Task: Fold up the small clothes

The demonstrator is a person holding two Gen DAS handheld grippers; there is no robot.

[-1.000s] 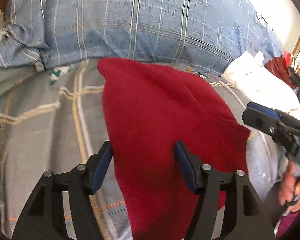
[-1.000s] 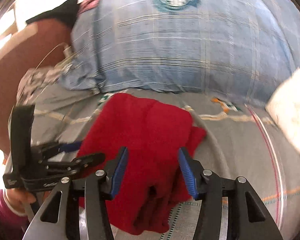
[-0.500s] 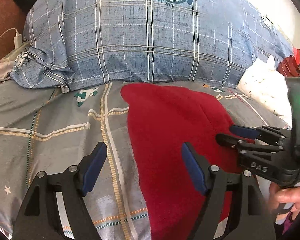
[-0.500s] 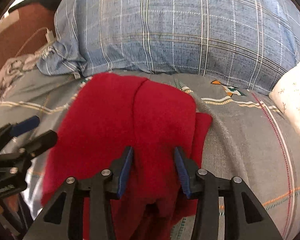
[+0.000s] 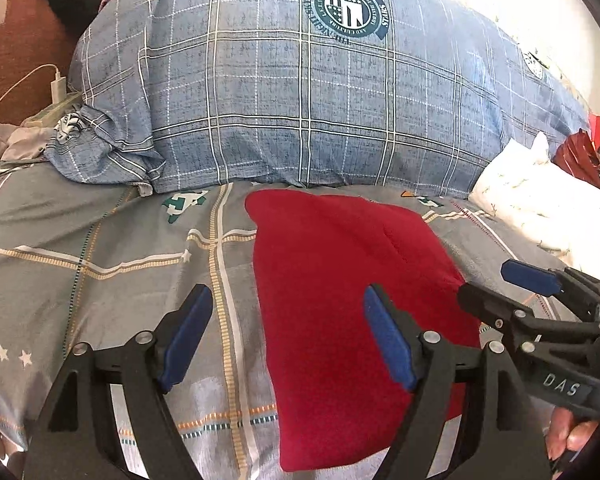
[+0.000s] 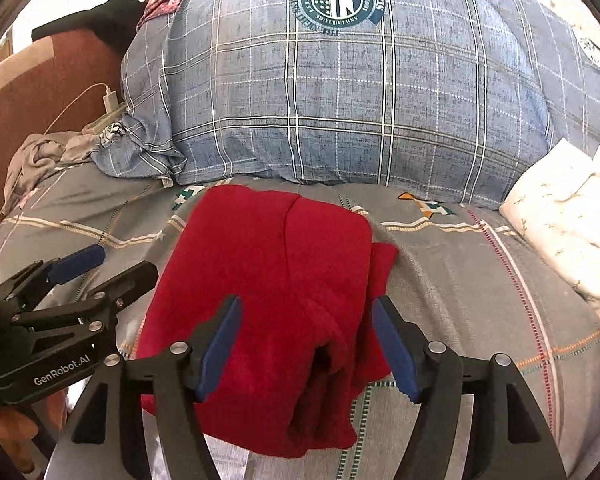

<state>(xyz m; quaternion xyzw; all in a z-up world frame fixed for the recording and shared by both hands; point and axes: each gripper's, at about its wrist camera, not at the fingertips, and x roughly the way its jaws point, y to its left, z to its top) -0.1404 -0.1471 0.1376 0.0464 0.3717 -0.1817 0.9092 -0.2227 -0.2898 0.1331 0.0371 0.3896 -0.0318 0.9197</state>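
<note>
A red fleece garment (image 5: pixel 340 292) lies folded on the grey patterned bedsheet (image 5: pixel 100 264); in the right wrist view it (image 6: pixel 268 280) shows layered folds and a loose bunched edge at the near right. My left gripper (image 5: pixel 286 340) is open and empty, straddling the garment's left edge above the sheet. My right gripper (image 6: pixel 306 344) is open and empty, just above the garment's near end. Each gripper shows in the other's view: the right one at the garment's right side (image 5: pixel 512 292), the left one at its left side (image 6: pixel 100 268).
A big blue plaid pillow (image 5: pixel 320 100) lies across the back of the bed. A white pillow (image 5: pixel 540 208) is at the right. A charger and cable (image 5: pixel 56 84) and crumpled grey cloth (image 6: pixel 40 156) sit at the far left by a brown headboard.
Both grippers have pulled back and lifted from the garment. The right gripper's jaws, narrow on the cloth half a second ago, have opened wide. The left gripper shifted left off the garment.
</note>
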